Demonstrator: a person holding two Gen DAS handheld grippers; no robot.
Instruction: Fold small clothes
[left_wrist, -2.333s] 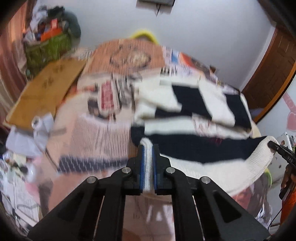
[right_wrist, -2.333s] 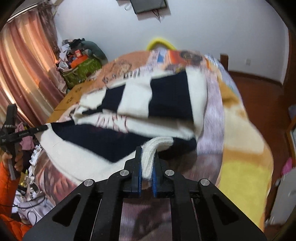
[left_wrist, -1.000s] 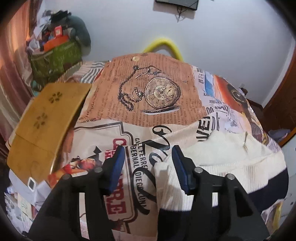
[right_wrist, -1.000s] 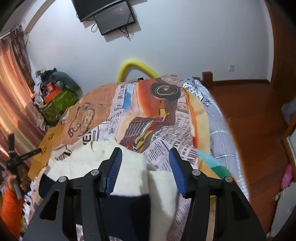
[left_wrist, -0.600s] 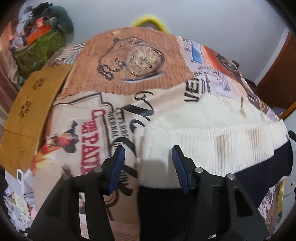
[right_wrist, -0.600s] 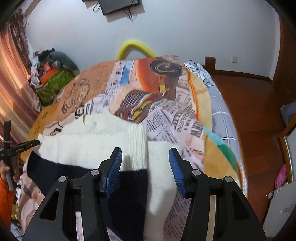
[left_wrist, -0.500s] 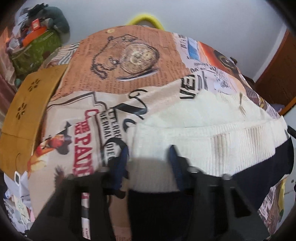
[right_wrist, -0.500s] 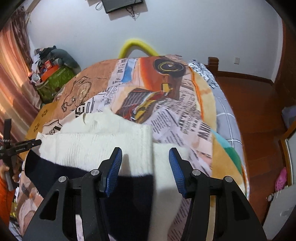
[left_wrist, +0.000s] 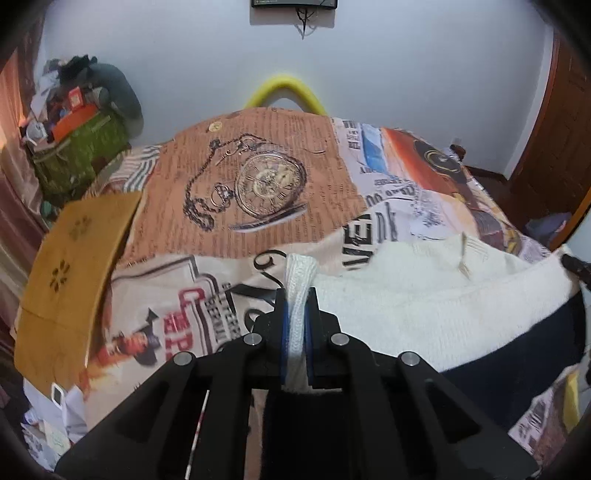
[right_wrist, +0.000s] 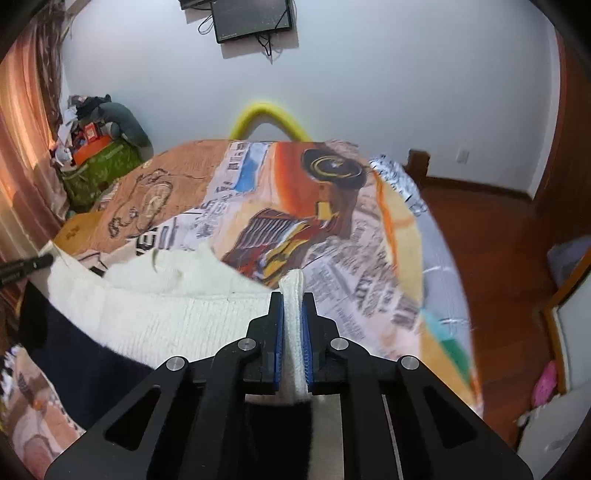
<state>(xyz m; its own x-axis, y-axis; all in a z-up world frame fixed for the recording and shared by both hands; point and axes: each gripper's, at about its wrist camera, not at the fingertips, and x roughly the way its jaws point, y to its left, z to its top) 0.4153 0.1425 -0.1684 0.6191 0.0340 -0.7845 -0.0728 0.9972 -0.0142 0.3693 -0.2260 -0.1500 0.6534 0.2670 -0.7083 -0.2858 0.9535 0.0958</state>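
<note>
A cream and navy striped knit sweater (left_wrist: 436, 306) lies on the bed, its cream ribbed edge stretched between both grippers. My left gripper (left_wrist: 297, 295) is shut on the sweater's left corner, and a cream fold sticks up between its blue pads. My right gripper (right_wrist: 292, 299) is shut on the sweater's right corner (right_wrist: 292, 332). The sweater (right_wrist: 166, 314) spreads to the left in the right wrist view, with the navy band nearest me. The other gripper's tip shows at each view's edge.
The bed has a printed cover (left_wrist: 258, 177) with a pocket watch and newspaper pattern. A tan board (left_wrist: 70, 266) lies at the bed's left side. A green box of clutter (left_wrist: 77, 147) stands at the back left. Wooden floor (right_wrist: 498, 258) lies to the right.
Both grippers were open over the sweater's cream edge half a second ago. Now both have shut on its corners and hold the edge taut between them.
</note>
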